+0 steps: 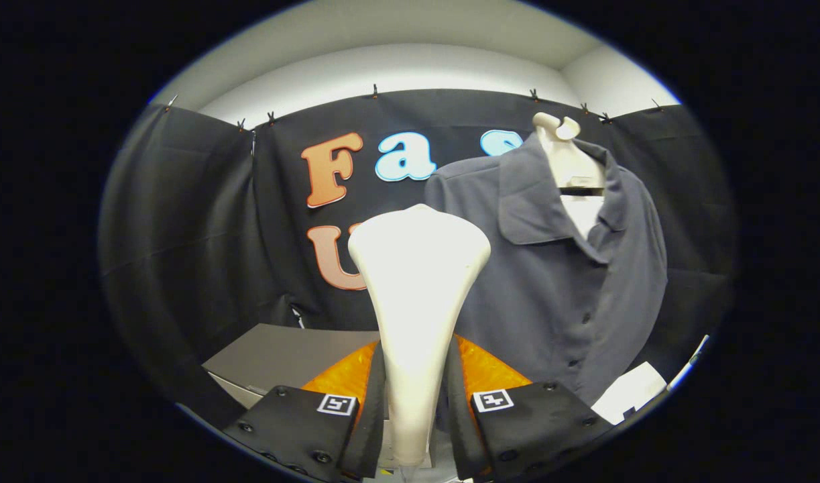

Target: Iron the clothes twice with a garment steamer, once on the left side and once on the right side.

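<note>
Black booth wall, gripper (415,402) apparently clamping white steamer (418,282), grey shirt (557,268) beyond

Black cloth wall (195,221) clipped below a white ceiling (410,40); grey table (282,355).

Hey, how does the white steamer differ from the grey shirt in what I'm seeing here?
The steamer is white, hard and smooth; the shirt is dark grey, soft cloth with a collar and buttons. The steamer stands clamped between the fingers of the claw; the shirt hangs on a pale hanger, beyond them and apart from the steamer. Both stand upright before the black cloth.
</note>
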`<state>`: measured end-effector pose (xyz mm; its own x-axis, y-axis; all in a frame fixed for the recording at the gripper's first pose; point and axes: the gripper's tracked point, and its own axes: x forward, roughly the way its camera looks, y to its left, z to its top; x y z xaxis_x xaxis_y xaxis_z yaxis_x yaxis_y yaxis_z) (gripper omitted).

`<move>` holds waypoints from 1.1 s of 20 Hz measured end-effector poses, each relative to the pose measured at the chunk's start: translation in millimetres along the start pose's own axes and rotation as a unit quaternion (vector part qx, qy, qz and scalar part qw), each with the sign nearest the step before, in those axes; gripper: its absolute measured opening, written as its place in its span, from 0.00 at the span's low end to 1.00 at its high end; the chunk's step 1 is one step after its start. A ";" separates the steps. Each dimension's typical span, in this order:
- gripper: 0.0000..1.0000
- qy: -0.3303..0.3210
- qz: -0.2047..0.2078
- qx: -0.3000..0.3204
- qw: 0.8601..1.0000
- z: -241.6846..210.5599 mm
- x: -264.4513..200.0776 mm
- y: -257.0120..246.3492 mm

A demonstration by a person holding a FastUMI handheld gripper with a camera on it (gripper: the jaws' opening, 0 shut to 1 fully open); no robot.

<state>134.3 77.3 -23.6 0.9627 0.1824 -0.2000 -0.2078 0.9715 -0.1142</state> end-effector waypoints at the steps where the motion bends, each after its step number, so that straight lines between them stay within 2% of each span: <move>1: 0.49 -0.005 -0.006 0.001 1.000 4.2 -5.7 -13.8; 5: 0.50 -0.021 -0.031 0.005 0.999 15.8 -14.5 -66.6; 12: 0.50 -0.021 -0.061 -0.002 0.998 7.6 8.7 -131.4; 22: 0.49 0.028 -0.041 0.009 0.999 -55.4 39.2 -165.0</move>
<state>196.7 -84.2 -66.5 0.9650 0.0934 -0.2452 -0.1248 0.9854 -0.1160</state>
